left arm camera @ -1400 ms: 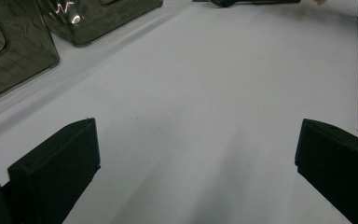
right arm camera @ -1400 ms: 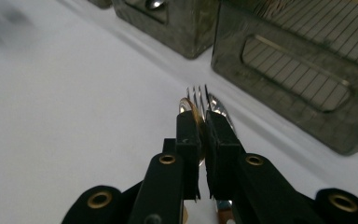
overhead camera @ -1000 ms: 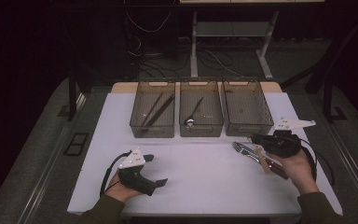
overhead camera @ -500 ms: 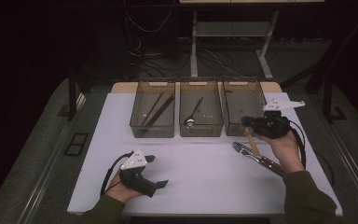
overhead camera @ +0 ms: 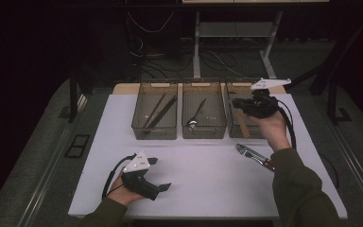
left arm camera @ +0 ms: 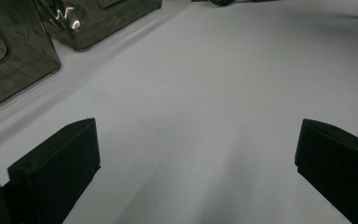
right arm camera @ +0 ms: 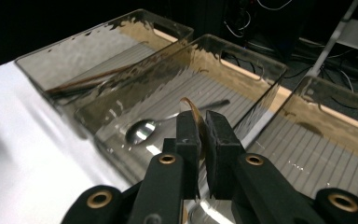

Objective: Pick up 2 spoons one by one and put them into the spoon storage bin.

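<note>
My right gripper [overhead camera: 236, 102] hangs over the right-hand bin [overhead camera: 238, 83], shut on a thin wooden utensil [overhead camera: 240, 125] that slants down from its jaws. In the right gripper view the brown strip [right arm camera: 195, 111] shows edge-on, pinched between the pads, with the gripper [right arm camera: 204, 122] above the edge between the middle bin [right arm camera: 242, 60] and the right bin [right arm camera: 345, 116]. My left gripper [overhead camera: 159, 174] rests open on the white table near the front left. In the left gripper view its fingers [left arm camera: 56, 163] stand wide apart with nothing between them.
Three clear bins line the back of the white table [overhead camera: 203, 189]. The left bin [overhead camera: 154, 85] holds dark sticks [overhead camera: 158, 111]; the middle bin [overhead camera: 203, 84] holds a metal spoon [overhead camera: 194, 118]. A metal utensil with a dark red handle [overhead camera: 253, 155] lies by my right forearm.
The right gripper rose from the table beside the metal utensil and moved back over the right bin, carrying the wooden utensil. The left gripper stayed put.
</note>
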A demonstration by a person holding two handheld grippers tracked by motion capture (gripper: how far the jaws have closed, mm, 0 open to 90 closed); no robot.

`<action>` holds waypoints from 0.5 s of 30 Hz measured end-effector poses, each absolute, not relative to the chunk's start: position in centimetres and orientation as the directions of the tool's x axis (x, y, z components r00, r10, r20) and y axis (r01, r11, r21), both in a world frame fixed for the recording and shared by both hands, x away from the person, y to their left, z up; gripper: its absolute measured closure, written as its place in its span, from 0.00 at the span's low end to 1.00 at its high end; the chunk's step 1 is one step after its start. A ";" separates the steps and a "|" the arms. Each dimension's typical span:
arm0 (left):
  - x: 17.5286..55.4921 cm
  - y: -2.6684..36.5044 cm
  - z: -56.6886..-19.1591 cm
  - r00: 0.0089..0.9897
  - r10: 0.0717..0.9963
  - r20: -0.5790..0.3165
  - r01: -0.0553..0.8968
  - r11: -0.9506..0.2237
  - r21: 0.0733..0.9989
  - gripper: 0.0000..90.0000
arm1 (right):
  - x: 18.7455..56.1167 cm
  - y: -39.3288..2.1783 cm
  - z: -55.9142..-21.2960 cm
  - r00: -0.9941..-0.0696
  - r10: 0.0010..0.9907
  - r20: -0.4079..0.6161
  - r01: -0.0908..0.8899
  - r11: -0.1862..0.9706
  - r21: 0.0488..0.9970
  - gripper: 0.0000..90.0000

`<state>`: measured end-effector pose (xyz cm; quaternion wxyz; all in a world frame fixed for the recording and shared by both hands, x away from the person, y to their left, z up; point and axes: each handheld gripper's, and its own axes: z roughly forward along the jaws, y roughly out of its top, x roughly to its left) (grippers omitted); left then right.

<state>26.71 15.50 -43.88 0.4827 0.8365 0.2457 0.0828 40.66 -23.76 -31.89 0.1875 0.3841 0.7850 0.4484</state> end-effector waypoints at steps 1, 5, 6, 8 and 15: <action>26.7 15.5 -43.9 0.865 0.492 -0.100 0.332 -0.412 0.849 0.00 | 41.1 -23.5 -31.8 -0.633 0.773 0.049 0.435 0.302 0.848 0.94; 26.7 15.5 -43.8 0.867 0.488 -0.097 0.329 -0.417 0.847 0.00 | 42.6 -22.4 -31.2 -0.625 0.780 0.031 0.435 0.315 0.843 0.94; 26.7 15.5 -43.8 0.868 0.487 -0.094 0.327 -0.420 0.847 0.00 | 43.0 -22.1 -31.1 -0.621 0.783 0.025 0.434 0.317 0.843 0.94; 26.7 15.4 -43.8 0.870 0.485 -0.094 0.325 -0.418 0.848 0.00 | 43.8 -21.7 -31.0 -0.615 0.788 0.025 0.437 0.314 0.843 0.94; 26.7 15.4 -43.7 0.875 0.476 -0.091 0.319 -0.424 0.848 0.00 | 46.3 -20.1 -32.2 -0.587 0.809 0.030 0.461 0.304 0.834 0.94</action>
